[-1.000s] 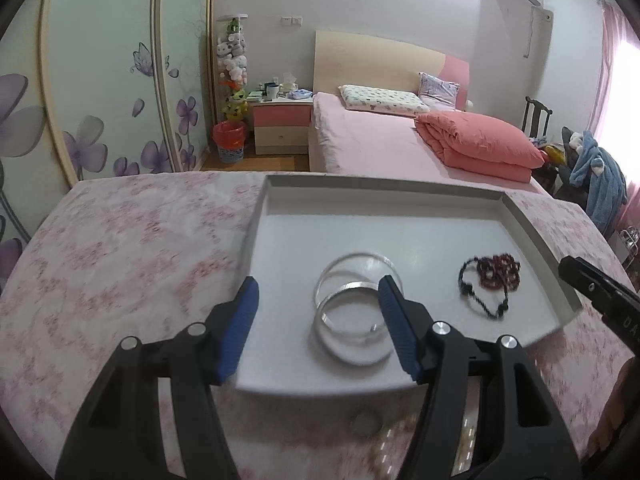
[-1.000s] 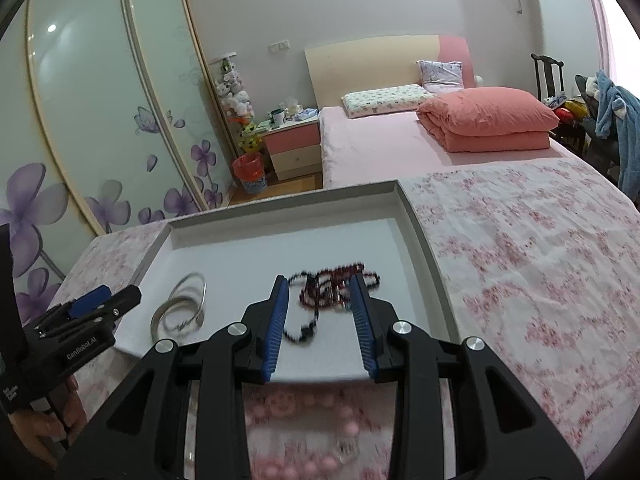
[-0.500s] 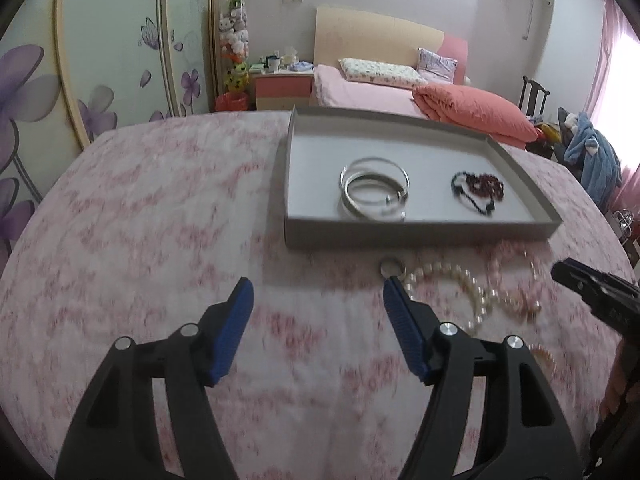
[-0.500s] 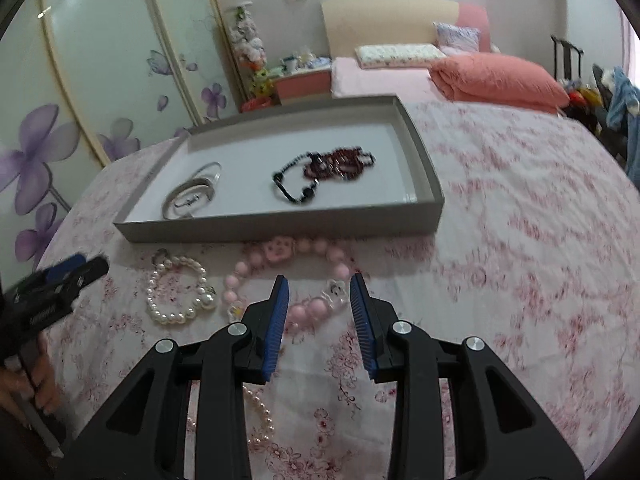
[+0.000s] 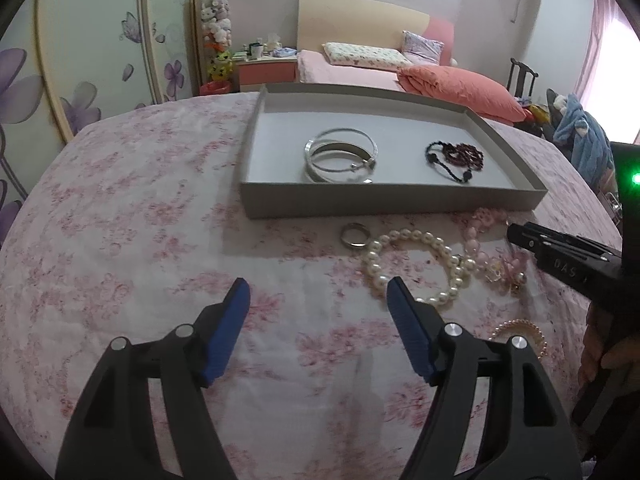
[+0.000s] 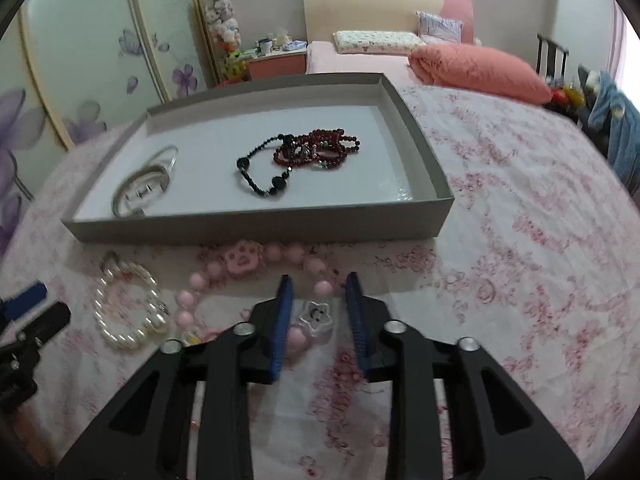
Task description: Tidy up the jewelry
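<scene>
We have the shallow grey cardboard tray (image 6: pixel 256 232) sitting on the pink floral tablecloth (image 5: pixel 120 248), and it looks like the sorting target: two silver metal bangles (image 5: pixel 340 156) lie stacked at its left end, and the dark red bead bracelets tangled with a black bead strand (image 6: pixel 304 156) lie nearer the middle, well apart, so we read it as grouping by type. Still outside, just in front of the tray's near wall: a small silver ring (image 5: pixel 354 235), a white pearl bracelet (image 5: pixel 416 264), a pink bead bracelet with a paw-shaped charm (image 6: pixel 248 264), and a thin strand of small pale pearls (image 5: pixel 520 332) close to our right hand. Our right gripper (image 6: pixel 318 316) points down over the pink beads; its jaws are narrow and closing, a clear star-shaped charm (image 6: pixel 316 316) and a pink bead sit between them, but the blue pads don't appear to press on anything yet, so nothing is gripped. Our guess is the pink bracelet goes next. Our left gripper (image 5: pixel 318 316) hovers over bare cloth, jaws wide and opening, nothing between them; the pearl bracelet and ring lie just beyond its right finger, likely its next pick. Writing: white lettering on the right gripper's side in the left view reads roughly "OAS", partly cut off; nothing else legible.
</scene>
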Tool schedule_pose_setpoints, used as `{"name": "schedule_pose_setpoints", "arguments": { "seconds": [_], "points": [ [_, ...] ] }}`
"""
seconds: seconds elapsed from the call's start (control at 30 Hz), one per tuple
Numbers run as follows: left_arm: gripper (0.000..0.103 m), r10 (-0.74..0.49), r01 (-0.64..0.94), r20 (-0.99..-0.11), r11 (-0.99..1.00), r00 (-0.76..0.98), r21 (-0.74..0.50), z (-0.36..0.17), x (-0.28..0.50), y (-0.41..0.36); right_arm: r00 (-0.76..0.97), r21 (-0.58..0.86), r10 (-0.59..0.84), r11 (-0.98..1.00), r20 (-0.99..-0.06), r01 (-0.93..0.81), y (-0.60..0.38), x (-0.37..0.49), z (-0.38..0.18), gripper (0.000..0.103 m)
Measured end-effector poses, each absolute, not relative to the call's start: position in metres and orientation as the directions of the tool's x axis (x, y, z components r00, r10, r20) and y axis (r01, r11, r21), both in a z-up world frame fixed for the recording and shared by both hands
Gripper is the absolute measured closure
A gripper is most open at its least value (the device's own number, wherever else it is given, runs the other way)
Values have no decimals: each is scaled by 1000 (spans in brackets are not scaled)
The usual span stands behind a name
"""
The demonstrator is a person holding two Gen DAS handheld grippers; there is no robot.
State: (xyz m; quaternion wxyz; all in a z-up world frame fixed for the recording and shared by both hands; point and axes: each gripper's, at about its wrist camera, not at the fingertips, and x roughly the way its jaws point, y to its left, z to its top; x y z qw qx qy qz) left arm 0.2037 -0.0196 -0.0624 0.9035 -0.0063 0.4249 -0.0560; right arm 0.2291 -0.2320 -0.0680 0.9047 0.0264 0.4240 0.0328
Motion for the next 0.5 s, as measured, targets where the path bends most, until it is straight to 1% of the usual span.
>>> {"name": "schedule_pose_setpoints", "arguments": {
  "seconds": [0.03, 0.27, 0.4, 0.5],
  "points": [
    [34, -109, 99, -770, 993, 629, -59, -63, 205, -22, 640, 63, 76, 997, -765, -42, -232, 227, -68, 85],
    [34, -111, 118, -786, 992, 608, -49, -71, 218, -46, 641, 83, 74, 996, -764, -15, -246, 223, -68, 86],
    [34, -58, 108, -802, 994, 595, 8, -80, 228, -58, 641, 83, 74, 996, -764, -16, -247, 222, -69, 85],
    [33, -21, 96, -797, 994, 604, 46, -81, 231, -59, 641, 88, 78, 996, -764, -17, -248, 223, -69, 85]
  ]
}}
